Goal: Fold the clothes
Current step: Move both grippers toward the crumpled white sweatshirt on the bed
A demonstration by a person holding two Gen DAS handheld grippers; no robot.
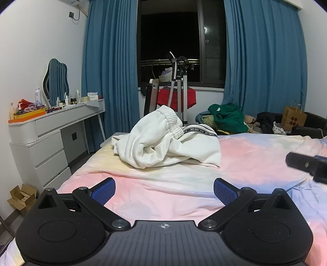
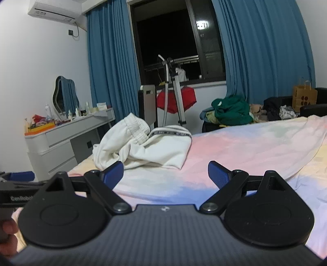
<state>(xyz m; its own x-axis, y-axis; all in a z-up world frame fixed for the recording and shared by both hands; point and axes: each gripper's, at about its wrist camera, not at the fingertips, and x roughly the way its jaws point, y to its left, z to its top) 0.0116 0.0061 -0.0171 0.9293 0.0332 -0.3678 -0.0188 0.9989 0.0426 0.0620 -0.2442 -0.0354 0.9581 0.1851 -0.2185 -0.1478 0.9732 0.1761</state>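
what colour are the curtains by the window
Blue curtains, plain with no pattern; clearest in the left wrist view.

We are in a bedroom of a lived-in home. We look across a bed covered with a pastel pink, blue and yellow sheet. On the left a grey dressing table with drawers carries a wavy-edged mirror and many small bottles and jars. Long blue curtains frame a dark window, so it is night outside. An air conditioner hangs high on the white wall. Beyond the bed, a heap of clothes topped with green fabric, a brown paper bag and a red garment on a rack add ordinary household clutter.
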